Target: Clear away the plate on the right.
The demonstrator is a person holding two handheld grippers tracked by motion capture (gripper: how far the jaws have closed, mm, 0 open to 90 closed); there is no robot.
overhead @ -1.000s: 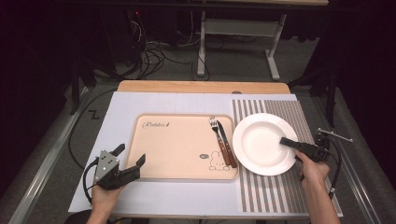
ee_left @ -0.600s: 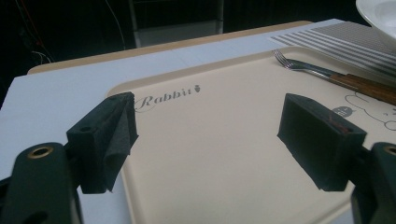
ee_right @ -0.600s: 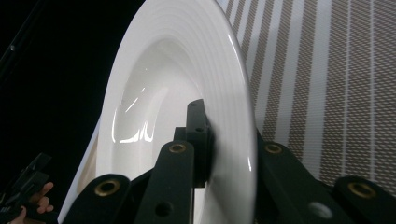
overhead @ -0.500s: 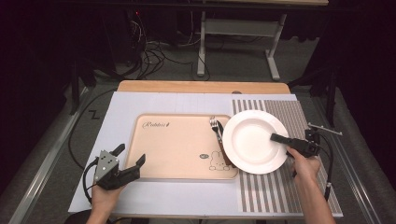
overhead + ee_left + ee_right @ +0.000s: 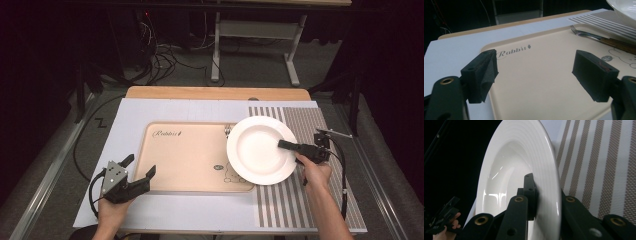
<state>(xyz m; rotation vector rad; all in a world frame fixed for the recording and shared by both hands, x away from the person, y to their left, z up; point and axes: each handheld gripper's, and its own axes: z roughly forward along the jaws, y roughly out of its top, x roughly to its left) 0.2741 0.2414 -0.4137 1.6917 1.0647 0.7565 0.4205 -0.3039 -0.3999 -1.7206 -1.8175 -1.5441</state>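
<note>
High view: plate (image 5: pixel 261 150) now further left than a second ago, carried off the striped mat (image 5: pixel 310 200) and overlapping the right end of the tray (image 5: pixel 190 160), hiding most of the cutlery there, only fork tines (image 5: pixel 228 130) peeping out above its rim. Right claw (image 5: pixel 290 145) clamped on the plate's right rim, hand behind it over the mat. Left claw (image 5: pixel 140 172) unmoved at the tray's near-left corner, jaws spread, holding nothing. Judged from this: a transfer of the plate from mat to tray, about midway, plate lifted rather than set down. Left gripper view: jaws wide apart over bare tray, "Rabbit" printed in script (image 5: pixel 515 50) with a small carrot mark beside it; fork (image 5: pixel 596 37) with wooden handle lying at the far right, part of a line-drawn figure below it, plate edge at the top corner. Right gripper view: jaws nearly closed, pinching the plate (image 5: pixel 524 165) rim, one inside the bowl, one beneath; striped mat beyond; no writing legible here.
</note>
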